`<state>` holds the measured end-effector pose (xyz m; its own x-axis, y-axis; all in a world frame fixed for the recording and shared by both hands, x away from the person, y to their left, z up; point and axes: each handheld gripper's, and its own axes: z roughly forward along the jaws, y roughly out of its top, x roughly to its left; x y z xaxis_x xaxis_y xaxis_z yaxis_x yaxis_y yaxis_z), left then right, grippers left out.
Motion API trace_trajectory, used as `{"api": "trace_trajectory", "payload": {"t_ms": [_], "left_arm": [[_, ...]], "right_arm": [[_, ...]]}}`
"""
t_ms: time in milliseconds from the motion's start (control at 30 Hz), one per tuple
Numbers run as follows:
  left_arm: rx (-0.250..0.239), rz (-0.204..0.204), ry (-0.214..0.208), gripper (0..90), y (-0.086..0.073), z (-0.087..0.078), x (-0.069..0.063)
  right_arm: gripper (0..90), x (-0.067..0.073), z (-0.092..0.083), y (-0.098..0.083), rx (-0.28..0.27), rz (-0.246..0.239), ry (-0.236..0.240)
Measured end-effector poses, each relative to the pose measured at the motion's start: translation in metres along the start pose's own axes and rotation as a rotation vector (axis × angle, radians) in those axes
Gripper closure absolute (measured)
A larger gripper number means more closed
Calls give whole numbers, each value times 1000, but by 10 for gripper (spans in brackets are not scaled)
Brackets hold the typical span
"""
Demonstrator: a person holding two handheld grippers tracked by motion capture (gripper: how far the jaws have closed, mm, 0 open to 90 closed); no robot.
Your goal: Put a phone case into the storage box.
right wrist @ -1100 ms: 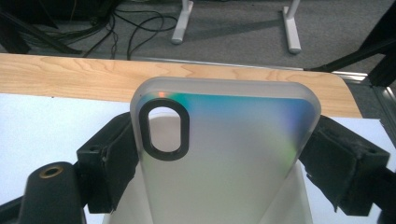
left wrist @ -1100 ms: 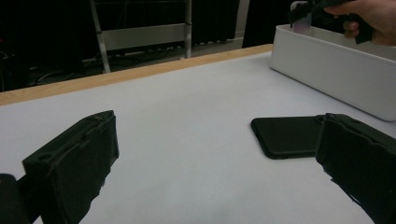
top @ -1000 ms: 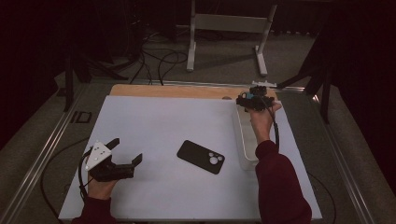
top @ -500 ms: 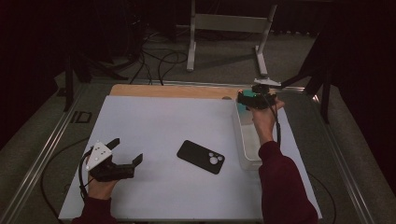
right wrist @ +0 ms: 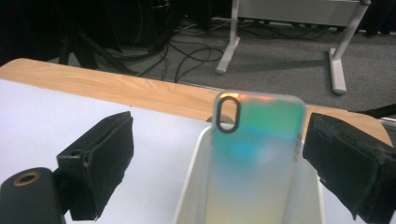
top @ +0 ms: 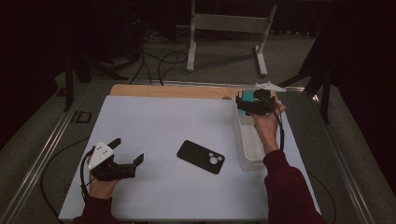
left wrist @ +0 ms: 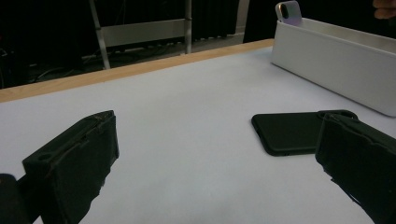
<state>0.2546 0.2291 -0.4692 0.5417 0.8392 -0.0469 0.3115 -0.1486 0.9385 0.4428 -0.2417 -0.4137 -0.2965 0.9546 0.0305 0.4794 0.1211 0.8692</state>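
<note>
An iridescent clear phone case point(right wrist: 257, 154) stands on end in the far end of a white bin point(right wrist: 191, 186), leaning on its end wall. My right gripper point(right wrist: 219, 123) is open around it, with a gap on the left side. In the high view the right gripper point(top: 247, 102) hovers over the bin point(top: 243, 149) at the table's right, with the case point(top: 247, 96) showing teal. A black phone case point(top: 201, 156) lies flat mid-table. My left gripper point(top: 127, 150) rests open at the front left, its jaws point(left wrist: 219, 126) pointing at the black case point(left wrist: 289, 133).
The bin point(left wrist: 327, 51) runs front to back along the right side of the white table top. A wooden strip point(top: 173, 91) edges the far side. Beyond it a metal stand point(top: 229, 23) and cables lie on the floor.
The right hand has shifted only slightly over the bin's far end. The left gripper and the black case have not moved.
</note>
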Motion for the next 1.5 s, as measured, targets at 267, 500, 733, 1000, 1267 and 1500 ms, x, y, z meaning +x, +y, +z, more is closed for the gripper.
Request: {"api": "trace_trajectory", "payload": {"t_ms": [267, 500, 733, 1000, 1267, 1500], "left_arm": [[4, 9, -2, 0, 1, 1, -2], [4, 19, 1, 0, 5, 4, -4], [4, 14, -10, 0, 12, 6, -4], [19, 33, -18, 3, 23, 17, -6], [50, 32, -57, 7, 35, 40, -11], [82, 63, -106, 28, 49, 61, -19]], "right_arm": [[85, 6, -28, -7, -48, -29, 48], [85, 10, -56, -14, -114, -34, 83], [92, 18, -77, -26, -150, -45, 116], [107, 23, -94, -47, -165, -78, 159], [107, 22, -111, -74, -174, -91, 150], [107, 22, -122, -96, -190, -73, 156]]}}
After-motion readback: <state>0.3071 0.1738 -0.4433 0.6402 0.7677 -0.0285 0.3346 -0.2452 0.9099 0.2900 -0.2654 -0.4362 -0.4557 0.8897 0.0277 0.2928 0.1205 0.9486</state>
